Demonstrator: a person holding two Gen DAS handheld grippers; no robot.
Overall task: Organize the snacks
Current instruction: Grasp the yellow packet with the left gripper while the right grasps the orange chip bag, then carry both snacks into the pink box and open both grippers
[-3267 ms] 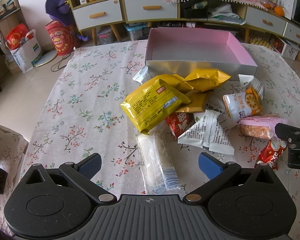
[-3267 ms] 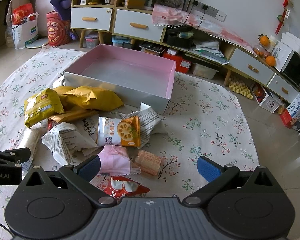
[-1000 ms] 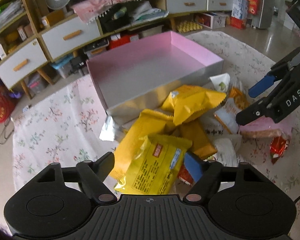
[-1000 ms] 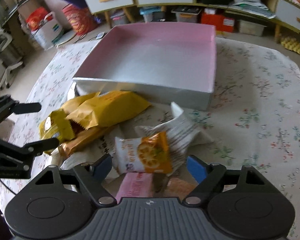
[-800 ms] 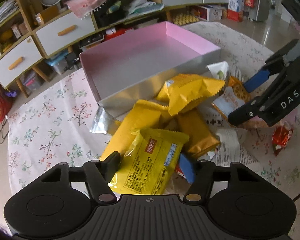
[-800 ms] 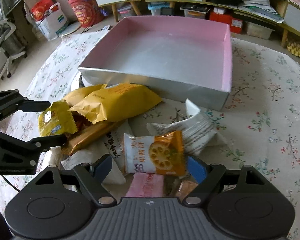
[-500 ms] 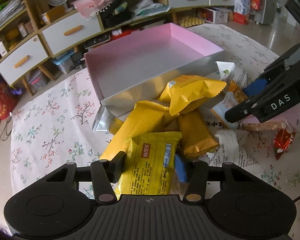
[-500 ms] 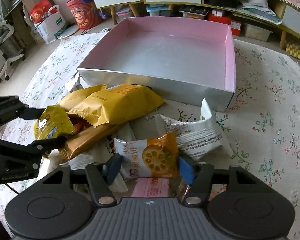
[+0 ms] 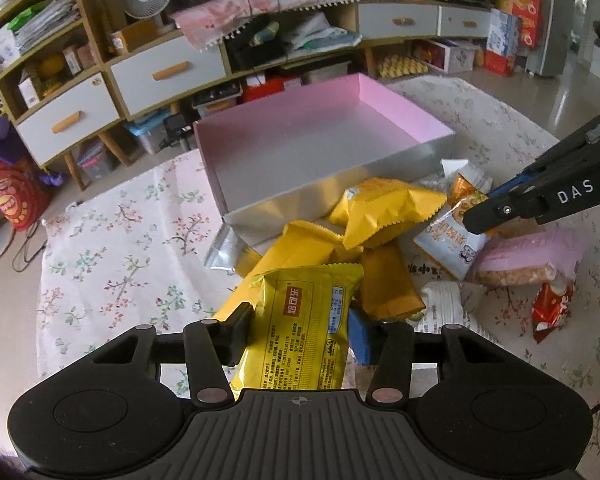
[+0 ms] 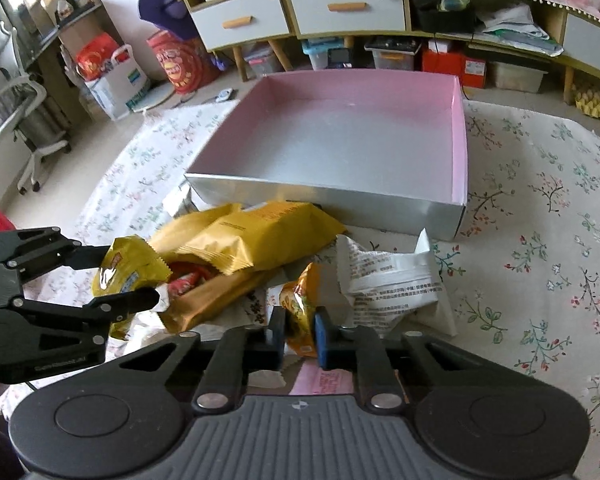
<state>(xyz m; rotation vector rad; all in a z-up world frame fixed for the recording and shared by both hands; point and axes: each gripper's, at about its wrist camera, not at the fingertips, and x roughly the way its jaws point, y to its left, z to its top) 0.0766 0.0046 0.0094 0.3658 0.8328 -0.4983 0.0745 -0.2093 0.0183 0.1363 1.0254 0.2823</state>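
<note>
left gripper [image 9: 298,332] clamped on yellow packet [image 9: 300,332] | right gripper [image 10: 300,334], just closed, pinches orange packet [image 10: 300,308] | both likely bound for empty pink box [image 10: 340,140]

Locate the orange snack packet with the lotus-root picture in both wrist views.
Left wrist: orange packet at right of centre, pinched by the right gripper.
Right wrist: orange packet at bottom centre, squeezed between the fingers.
Shared landmark: pink box behind the pile.
</note>
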